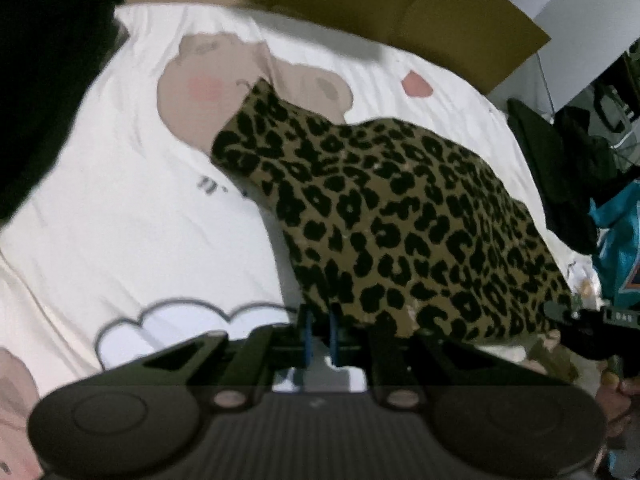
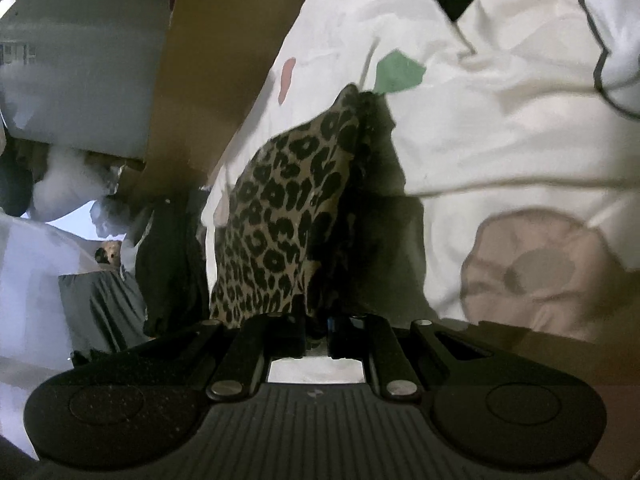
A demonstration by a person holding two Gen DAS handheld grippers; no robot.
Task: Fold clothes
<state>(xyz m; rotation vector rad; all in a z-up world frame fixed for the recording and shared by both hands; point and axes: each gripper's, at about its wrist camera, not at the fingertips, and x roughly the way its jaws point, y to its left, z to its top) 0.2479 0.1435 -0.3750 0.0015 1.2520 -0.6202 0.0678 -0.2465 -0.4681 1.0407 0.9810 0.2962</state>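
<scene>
Your left claw (image 1: 320,326) and right claw (image 2: 318,326) each pinch a near edge of the leopard-print garment (image 1: 400,216), lifted over the bed sheet (image 1: 120,200). It seems doubled over, though blur hides how many folds remain.

Bedroom: cartoon-print bedsheet (image 1: 100,200), clothes pile (image 1: 576,184).

- We see the garment (image 1: 400,216) in tan with black leopard spots.
- Our bedsheet (image 1: 120,200) is white, printed with beige bears with pink cheeks, a grey-outlined cloud near left, and a green shape in the right wrist view.
- The cardboard (image 1: 460,16) at the far side is brown.
- A teal cloth (image 1: 620,240) lies at right.
- Both grippers are black with blue fingertips (image 1: 307,334).
</scene>
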